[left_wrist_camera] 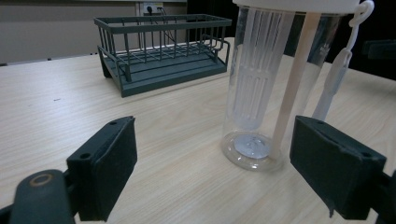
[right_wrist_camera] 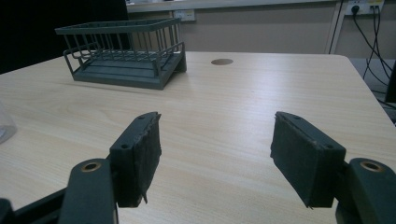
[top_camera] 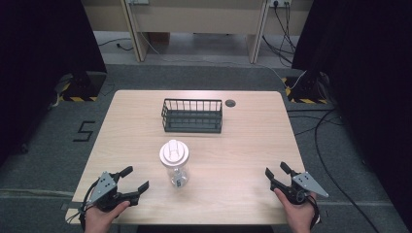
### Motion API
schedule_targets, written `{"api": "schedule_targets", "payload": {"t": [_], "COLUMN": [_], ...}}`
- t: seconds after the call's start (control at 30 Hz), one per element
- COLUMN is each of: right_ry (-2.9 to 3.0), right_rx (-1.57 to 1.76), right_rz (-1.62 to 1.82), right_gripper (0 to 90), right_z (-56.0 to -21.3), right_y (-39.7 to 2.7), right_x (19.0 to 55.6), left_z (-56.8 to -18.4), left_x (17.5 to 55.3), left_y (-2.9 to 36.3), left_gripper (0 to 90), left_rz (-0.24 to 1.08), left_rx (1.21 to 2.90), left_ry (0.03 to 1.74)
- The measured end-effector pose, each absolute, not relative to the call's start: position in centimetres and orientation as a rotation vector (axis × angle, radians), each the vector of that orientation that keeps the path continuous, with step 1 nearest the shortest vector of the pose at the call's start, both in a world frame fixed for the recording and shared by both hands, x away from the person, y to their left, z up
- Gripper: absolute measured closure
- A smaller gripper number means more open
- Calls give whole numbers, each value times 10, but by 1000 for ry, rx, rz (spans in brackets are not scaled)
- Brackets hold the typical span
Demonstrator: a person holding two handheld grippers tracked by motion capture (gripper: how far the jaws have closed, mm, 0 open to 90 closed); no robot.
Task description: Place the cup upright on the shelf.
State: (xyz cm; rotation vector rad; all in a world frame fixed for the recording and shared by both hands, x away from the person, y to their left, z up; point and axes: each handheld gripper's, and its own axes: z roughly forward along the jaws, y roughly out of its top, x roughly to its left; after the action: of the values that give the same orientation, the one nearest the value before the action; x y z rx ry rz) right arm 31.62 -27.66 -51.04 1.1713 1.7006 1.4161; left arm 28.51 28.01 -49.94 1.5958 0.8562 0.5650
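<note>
A clear plastic bottle (top_camera: 175, 165) with a white lid stands upright near the middle front of the wooden table (top_camera: 243, 141). In the left gripper view the bottle (left_wrist_camera: 275, 93) rises just ahead, with a white strainer insert inside. My left gripper (top_camera: 136, 178) rests at the front left, open, its jaws pointing toward the bottle with a gap between. At the front right my right gripper (top_camera: 275, 171) is open and holds nothing. A dark wire basket (top_camera: 192, 115) sits empty at the back centre; the basket (left_wrist_camera: 161, 51) and basket (right_wrist_camera: 123, 49) show in both gripper views.
A round cable hole (top_camera: 230, 103) lies to the right of the basket near the table's far edge. Cables (top_camera: 320, 141) run over the floor to the right. Dark curtains flank the table on both sides.
</note>
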Motion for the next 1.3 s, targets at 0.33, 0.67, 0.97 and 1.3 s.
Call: {"api": "schedule_targets", "payload": {"t": [0.33, 0.67, 0.97, 1.3], "right_ry": [1705, 1701, 1703, 1707], "right_rx": [1193, 1192, 1191, 1183], "right_rz": [1406, 1415, 1410, 1409], "right_gripper": [326, 325, 323, 323], "right_z": [-512, -511, -510, -510], "right_y": [-277, -277, -277, -278], "right_x": [318, 318, 319, 318], "left_z": [-493, -489, -495, -494], "left_x": [294, 303, 305, 309], "left_y": [260, 236, 221, 209], "left_gripper": [144, 145, 144, 144], "left_rz": [544, 513, 517, 489], "left_rx": [1624, 1613, 1658, 1666], "left_ry": [796, 781, 735, 693]}}
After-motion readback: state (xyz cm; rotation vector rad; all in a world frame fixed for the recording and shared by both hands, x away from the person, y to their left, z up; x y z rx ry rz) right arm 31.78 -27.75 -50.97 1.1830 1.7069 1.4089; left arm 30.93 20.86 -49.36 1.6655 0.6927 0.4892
